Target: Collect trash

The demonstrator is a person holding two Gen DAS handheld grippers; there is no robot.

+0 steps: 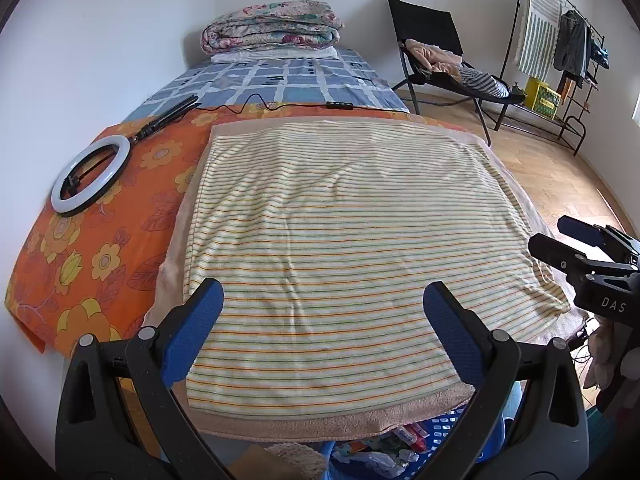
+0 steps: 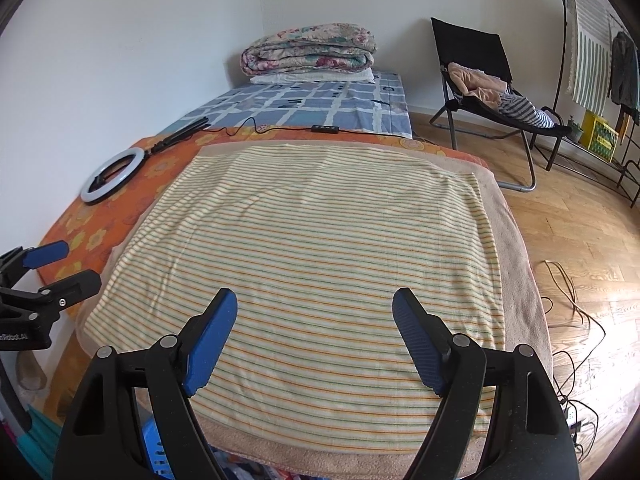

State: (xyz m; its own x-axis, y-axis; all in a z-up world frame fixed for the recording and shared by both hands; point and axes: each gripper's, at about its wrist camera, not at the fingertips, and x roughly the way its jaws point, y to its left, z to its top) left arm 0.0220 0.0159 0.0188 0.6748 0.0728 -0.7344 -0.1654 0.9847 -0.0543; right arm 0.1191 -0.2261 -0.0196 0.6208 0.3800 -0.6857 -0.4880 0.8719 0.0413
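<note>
Striped towel (image 1: 340,240) x1 | grippers x2 (both agape): left gripper (image 1: 324,304), right gripper (image 2: 314,312)

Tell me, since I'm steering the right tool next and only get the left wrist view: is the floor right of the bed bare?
Observer: No, black cables loop across the wood floor there.
Operator: Is anything between the right tool's fingers?
Observer: Nothing; the right tool is open, with only the striped towel beyond it.
</note>
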